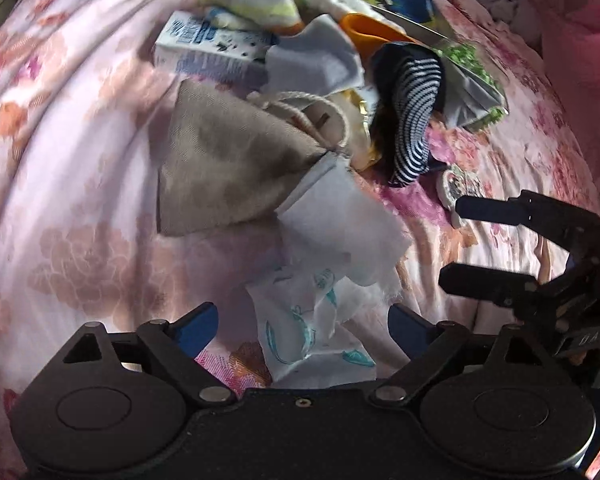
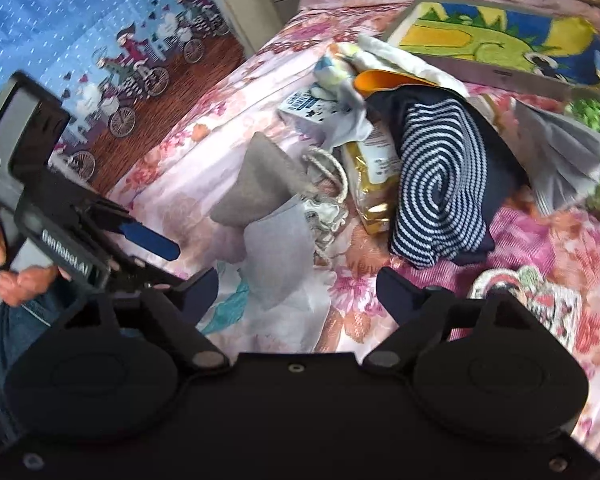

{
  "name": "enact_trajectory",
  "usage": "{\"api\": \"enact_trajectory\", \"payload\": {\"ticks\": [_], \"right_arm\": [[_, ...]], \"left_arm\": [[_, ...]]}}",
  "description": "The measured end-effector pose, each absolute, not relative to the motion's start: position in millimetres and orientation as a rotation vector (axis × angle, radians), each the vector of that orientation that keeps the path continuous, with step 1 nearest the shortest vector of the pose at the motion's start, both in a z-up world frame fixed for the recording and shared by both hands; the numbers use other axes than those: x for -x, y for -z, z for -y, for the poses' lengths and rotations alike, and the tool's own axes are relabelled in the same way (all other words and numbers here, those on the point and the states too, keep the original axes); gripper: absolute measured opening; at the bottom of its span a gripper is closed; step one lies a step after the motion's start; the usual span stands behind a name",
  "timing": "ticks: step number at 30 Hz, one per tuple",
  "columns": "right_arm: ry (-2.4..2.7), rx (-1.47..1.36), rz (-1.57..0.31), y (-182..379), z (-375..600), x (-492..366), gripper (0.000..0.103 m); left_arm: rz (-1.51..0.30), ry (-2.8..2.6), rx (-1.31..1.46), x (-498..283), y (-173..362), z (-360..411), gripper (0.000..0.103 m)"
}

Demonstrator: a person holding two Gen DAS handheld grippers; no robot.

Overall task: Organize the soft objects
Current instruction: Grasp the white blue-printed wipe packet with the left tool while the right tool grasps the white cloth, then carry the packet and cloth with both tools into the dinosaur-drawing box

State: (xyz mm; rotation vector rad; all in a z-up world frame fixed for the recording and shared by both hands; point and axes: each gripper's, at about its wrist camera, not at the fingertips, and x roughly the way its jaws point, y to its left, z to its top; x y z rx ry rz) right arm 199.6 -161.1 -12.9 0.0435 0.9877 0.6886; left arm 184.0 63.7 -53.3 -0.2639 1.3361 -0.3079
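A heap of soft things lies on the pink floral bedspread (image 1: 84, 184): one navy sock with fine white stripes (image 1: 414, 120), folded over itself and draped near the right of the pile; one taupe cloth pouch (image 1: 216, 168) with a cream drawstring cord (image 1: 320, 100) looped at its mouth; one pale grey folded cloth (image 1: 320, 60) behind it; and one white fabric piece (image 1: 340, 232) overlapping the pouch's near corner. Just in front of that sits one crumpled white plastic packet with teal print (image 1: 312, 332), lying between the fingers of the left gripper (image 1: 302, 326), whose jaws stand wide apart and touch nothing clearly. Among the cloths rest one small white and blue carton (image 1: 208, 48) and one gold foil packet (image 2: 374, 196) beside the sock. One framed picture of a green dinosaur on blue and yellow (image 2: 500, 40) lies flat at the far edge of the pile. The right gripper (image 2: 298, 296) hovers over the bedspread near the sock, jaws spread and empty. One small round patterned item (image 2: 528, 296) lies to its right, too blurred to identify.
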Motion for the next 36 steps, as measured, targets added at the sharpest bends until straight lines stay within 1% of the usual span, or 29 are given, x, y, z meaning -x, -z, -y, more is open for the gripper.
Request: {"api": "enact_trajectory", "payload": {"ticks": [5,6,9,13,16,18,19,20,22,24,25,26,27,28,29,30,33,36], "right_arm": [[-0.730,0.056,-1.000,28.6,142.8,-203.4,0.073],[-0.738,0.069,-1.008,33.0,138.4,-204.1,0.068],[-0.749,0.079,-1.016,42.3,131.4,-207.0,0.061],[-0.764,0.075,-1.028,50.6,121.8,-211.6,0.058],[-0.769,0.071,-1.024,53.6,113.8,-214.8,0.054],[-0.768,0.075,-1.034,58.0,111.8,-219.4,0.047],[-0.765,0.084,-1.039,60.2,110.5,-219.7,0.045],[-0.758,0.098,-1.044,62.3,108.6,-219.1,0.041],[-0.751,0.112,-1.049,65.2,107.6,-218.8,0.037],[-0.749,0.115,-1.052,65.9,107.7,-217.7,0.029],[-0.749,0.117,-1.053,66.4,108.1,-217.0,0.027],[-0.752,0.117,-1.052,65.3,109.6,-215.2,0.022],[-0.755,0.119,-1.051,65.2,111.0,-214.7,0.017],[-0.757,0.123,-1.048,65.4,110.5,-213.2,0.014],[-0.758,0.127,-1.045,65.4,111.0,-212.5,0.009],[-0.757,0.131,-1.041,65.0,111.1,-212.0,0.008],[-0.744,0.134,-1.019,62.3,111.4,-210.1,0.004],[-0.725,0.149,-0.961,54.0,111.6,-206.2,0.003]], "left_arm": [[-1.379,0.280,0.319,-187.5,64.4,-71.0,0.087],[-1.387,0.279,0.328,-188.2,66.4,-71.3,0.085],[-1.405,0.279,0.347,-189.0,70.8,-70.8,0.083],[-1.432,0.279,0.365,-191.0,77.0,-70.3,0.078],[-1.440,0.271,0.388,-191.4,79.4,-71.8,0.067],[-1.444,0.266,0.402,-191.5,80.4,-73.5,0.058],[-1.448,0.268,0.411,-191.3,80.6,-75.2,0.056],[-1.453,0.269,0.419,-191.5,81.2,-75.2,0.053],[-1.459,0.270,0.424,-191.9,81.7,-75.4,0.051],[-1.461,0.271,0.429,-192.4,81.5,-75.5,0.044],[-1.462,0.272,0.430,-192.4,81.4,-75.3,0.042],[-1.463,0.273,0.432,-192.5,81.3,-74.7,0.036],[-1.465,0.274,0.432,-192.1,81.3,-74.8,0.036],[-1.462,0.273,0.433,-191.9,80.8,-74.5,0.034],[-1.456,0.273,0.432,-191.7,79.8,-74.3,0.031],[-1.449,0.272,0.432,-191.3,79.0,-74.4,0.028],[-1.420,0.275,0.435,-190.2,75.3,-74.9,0.025],[-1.393,0.283,0.447,-188.6,70.7,-76.7,0.021]]}}
